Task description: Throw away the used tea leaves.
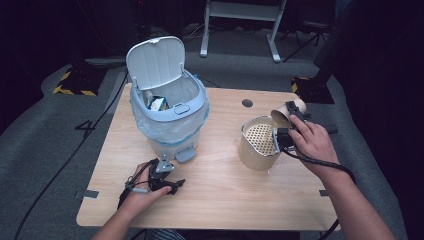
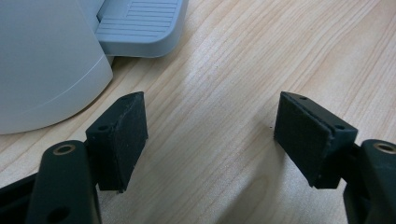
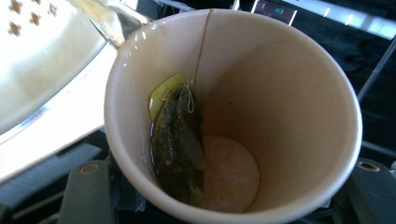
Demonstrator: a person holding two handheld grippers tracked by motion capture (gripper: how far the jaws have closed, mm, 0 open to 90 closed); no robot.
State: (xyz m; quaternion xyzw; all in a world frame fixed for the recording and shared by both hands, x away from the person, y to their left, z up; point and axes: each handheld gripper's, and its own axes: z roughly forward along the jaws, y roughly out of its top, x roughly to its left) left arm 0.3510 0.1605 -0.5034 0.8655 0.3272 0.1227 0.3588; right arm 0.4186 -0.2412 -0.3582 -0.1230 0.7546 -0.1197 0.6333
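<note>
Paper cup with wet tea bag inside

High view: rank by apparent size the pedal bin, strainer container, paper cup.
1. Pedal bin, clearly largest.
2. Strainer container, about half the bin's width.
3. Paper cup, smallest; tilted over the container in the right gripper and partly hidden, so only roughly judged.

Pedal bin lid up, liner fitted; carton inside; wooden table.
</note>
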